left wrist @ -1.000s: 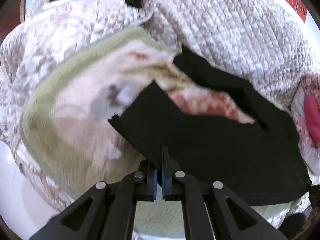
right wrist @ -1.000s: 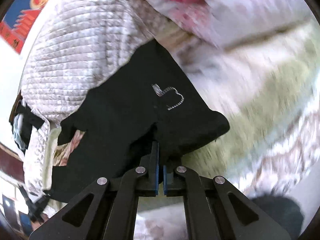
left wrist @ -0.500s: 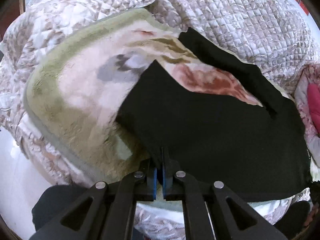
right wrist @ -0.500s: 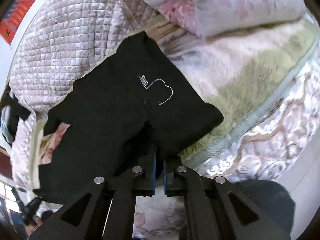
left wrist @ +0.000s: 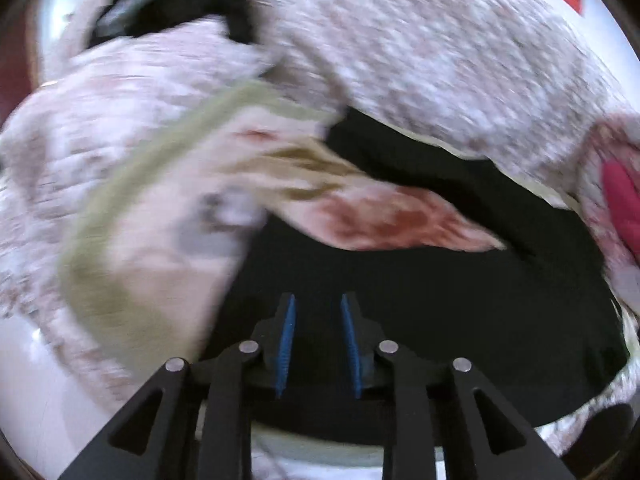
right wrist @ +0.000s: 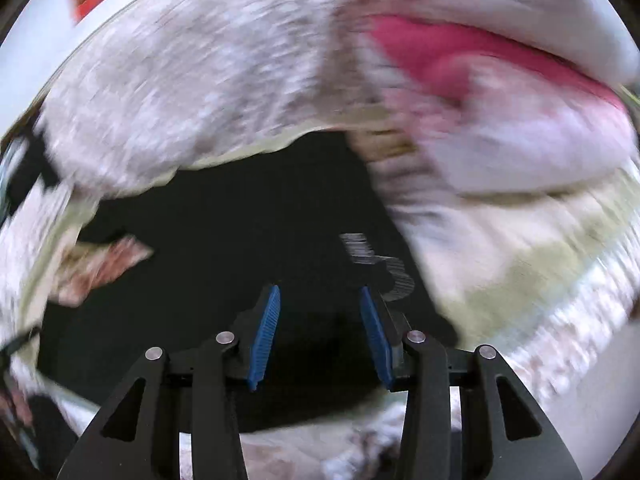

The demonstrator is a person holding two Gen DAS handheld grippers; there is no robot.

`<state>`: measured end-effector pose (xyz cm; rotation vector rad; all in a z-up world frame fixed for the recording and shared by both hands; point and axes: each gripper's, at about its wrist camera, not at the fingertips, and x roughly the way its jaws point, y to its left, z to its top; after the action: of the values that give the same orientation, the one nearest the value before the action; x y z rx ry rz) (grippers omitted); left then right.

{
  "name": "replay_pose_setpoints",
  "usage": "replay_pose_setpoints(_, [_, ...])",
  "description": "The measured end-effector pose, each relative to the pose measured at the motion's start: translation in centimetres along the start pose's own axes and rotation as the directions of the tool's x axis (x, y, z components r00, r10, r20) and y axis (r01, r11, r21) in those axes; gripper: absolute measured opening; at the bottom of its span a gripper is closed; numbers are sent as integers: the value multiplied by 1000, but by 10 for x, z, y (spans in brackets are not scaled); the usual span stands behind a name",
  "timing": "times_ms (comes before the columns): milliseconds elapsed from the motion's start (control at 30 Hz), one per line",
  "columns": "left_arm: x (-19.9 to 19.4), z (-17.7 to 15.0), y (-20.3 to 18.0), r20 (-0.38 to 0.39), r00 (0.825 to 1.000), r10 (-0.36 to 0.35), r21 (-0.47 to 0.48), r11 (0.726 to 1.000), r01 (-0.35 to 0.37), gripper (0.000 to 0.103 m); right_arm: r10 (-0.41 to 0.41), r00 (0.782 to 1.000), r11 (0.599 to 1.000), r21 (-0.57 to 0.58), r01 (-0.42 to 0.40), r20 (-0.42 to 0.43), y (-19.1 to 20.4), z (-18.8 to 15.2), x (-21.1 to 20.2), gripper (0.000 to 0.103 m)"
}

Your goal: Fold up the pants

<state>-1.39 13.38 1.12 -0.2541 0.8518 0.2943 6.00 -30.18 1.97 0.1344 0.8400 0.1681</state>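
Observation:
The black pants [left wrist: 420, 304] lie spread on a floral blanket on the bed, legs reaching away toward the quilt. In the right wrist view the pants [right wrist: 224, 240] show a white embroidered mark [right wrist: 376, 264]. My left gripper [left wrist: 318, 340] is open just above the near edge of the pants, blue pads apart with nothing between them. My right gripper [right wrist: 318, 336] is open too, wider, over the near edge by the mark. Both views are motion-blurred.
A floral blanket with a green border [left wrist: 132, 208] lies under the pants. A quilted cover [left wrist: 440, 60] is heaped behind. A pink pillow [right wrist: 480, 64] sits at the right. Dark clothing [left wrist: 172, 12] lies at the far left. The bed's edge is just below both grippers.
Both grippers were shut on the pants' near edge and have now opened and let go. The pants have settled flat on the blanket. Both cameras are moving.

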Motion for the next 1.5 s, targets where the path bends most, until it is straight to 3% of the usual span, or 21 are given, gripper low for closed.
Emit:
replay_pose_setpoints(67, [20, -1, -18, -33, 999, -26, 42, 999, 27, 27, -22, 998, 999, -26, 20, -55, -1, -2, 25, 43])
replay_pose_setpoints(133, [44, -4, -26, -89, 996, -12, 68, 998, 18, 27, -40, 992, 999, 19, 43, -121, -19, -4, 47, 41])
replay_pose_setpoints(200, [58, -11, -28, -123, 992, 5, 92, 996, 6, 28, -6, 995, 998, 60, 12, -99, -27, -3, 41, 39])
replay_pose_setpoints(300, [54, -7, -27, -100, 994, 46, 116, 993, -35, 31, -58, 997, 998, -13, 58, -50, -13, -1, 27, 41])
replay_pose_setpoints(433, [40, -1, -28, -73, 997, 8, 89, 996, -2, 31, 16, 999, 993, -112, -21, -43, 23, -4, 21, 42])
replay_pose_setpoints(567, [30, -9, -59, -72, 995, -62, 126, 990, 70, 36, 49, 996, 964, -256, -66, -69, 62, -25, 28, 45])
replay_pose_setpoints(700, [34, -23, -90, -107, 988, -109, 174, 977, 126, 36, 42, 987, 953, -289, -86, -156, 74, -47, 50, 46])
replay_pose_setpoints(767, [39, -31, -98, -131, 984, -119, 190, 971, 143, 36, 47, 988, 958, -274, -86, -146, 71, -50, 53, 49])
replay_pose_setpoints(867, [39, -37, -102, -124, 984, -125, 208, 967, 149, 45, 80, 985, 957, -264, -119, -156, 73, -51, 54, 62])
replay_pose_setpoints(1000, [39, -41, -106, -120, 983, -136, 221, 962, 160, 58, 54, 988, 945, -313, -98, -144, 84, -57, 54, 73])
replay_pose_setpoints(1333, [41, -48, -118, -111, 987, -120, 275, 950, 146, 78, 38, 985, 941, -324, -92, -169, 84, -54, 55, 74])
replay_pose_setpoints(1500, [41, -47, -118, -122, 985, -118, 261, 954, 147, 79, 27, 989, 955, -289, -70, -148, 81, -50, 44, 74])
